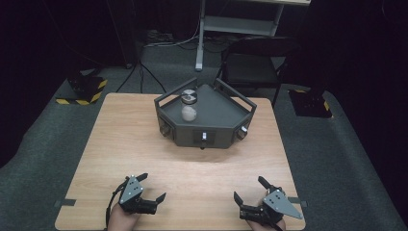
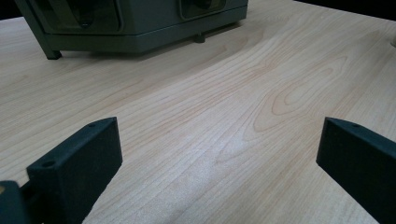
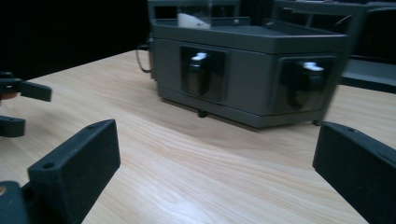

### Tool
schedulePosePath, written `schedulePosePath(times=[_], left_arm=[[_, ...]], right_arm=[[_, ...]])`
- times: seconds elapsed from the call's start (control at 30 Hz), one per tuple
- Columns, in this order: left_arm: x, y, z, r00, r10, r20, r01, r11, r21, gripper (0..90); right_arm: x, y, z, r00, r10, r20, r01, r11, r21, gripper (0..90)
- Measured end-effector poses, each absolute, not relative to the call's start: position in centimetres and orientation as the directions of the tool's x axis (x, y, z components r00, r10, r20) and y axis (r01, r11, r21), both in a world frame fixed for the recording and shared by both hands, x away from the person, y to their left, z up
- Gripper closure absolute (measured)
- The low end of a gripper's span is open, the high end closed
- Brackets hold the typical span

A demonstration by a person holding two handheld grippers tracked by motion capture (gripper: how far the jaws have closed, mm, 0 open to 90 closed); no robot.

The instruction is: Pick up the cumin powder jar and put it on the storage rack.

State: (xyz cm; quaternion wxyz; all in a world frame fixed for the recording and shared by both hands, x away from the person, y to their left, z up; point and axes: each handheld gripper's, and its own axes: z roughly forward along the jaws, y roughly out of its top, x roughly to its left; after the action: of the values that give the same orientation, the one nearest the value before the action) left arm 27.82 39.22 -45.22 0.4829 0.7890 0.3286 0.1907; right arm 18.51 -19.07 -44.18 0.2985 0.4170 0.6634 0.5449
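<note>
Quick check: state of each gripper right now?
Left gripper: open, holding nothing, low over the table.
Right gripper: open, holding nothing, low over the table.

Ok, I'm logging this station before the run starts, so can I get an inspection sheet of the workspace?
Surface: light wooden table, bare in front of both grippers.
Job's things: dark grey angular box with rails and front knobs at the table's far middle; a clear lidded jar holding something white stands on top of it.
Clutter: nothing seen.
Grippers: left gripper and right gripper at the near edge, jaws wide apart, holding nothing.
Cables: a black cable trails from the left gripper; more lie on the floor beyond the table.
Surroundings: grey carpet, black folding chair, yellow-black striped floor blocks.
</note>
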Motion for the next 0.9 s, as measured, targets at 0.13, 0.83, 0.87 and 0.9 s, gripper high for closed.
schedulePosePath(times=[0.13, 0.83, 0.87, 0.9], left_arm=[[27.8, 39.3, -45.2, 0.714, 0.700, -0.016, 0.332, -0.318, 0.888, 0.3], [27.9, 39.6, -45.3, 0.723, 0.690, -0.028, 0.331, -0.310, 0.891, 0.3], [27.9, 39.6, -45.3, 0.724, 0.690, -0.028, 0.331, -0.311, 0.891, 0.3], [27.9, 39.5, -45.3, 0.724, 0.689, -0.028, 0.331, -0.312, 0.891, 0.3]], right_arm=[[17.8, -19.7, -43.9, -0.437, 0.898, 0.047, 0.214, 0.053, 0.975, 0.1], [15.5, -21.4, -44.0, -0.302, 0.953, 0.034, 0.282, 0.055, 0.958, 0.2], [15.4, -21.5, -44.1, -0.299, 0.954, 0.035, 0.285, 0.054, 0.957, 0.2], [15.3, -21.6, -44.2, -0.293, 0.955, 0.038, 0.290, 0.051, 0.956, 0.2]])
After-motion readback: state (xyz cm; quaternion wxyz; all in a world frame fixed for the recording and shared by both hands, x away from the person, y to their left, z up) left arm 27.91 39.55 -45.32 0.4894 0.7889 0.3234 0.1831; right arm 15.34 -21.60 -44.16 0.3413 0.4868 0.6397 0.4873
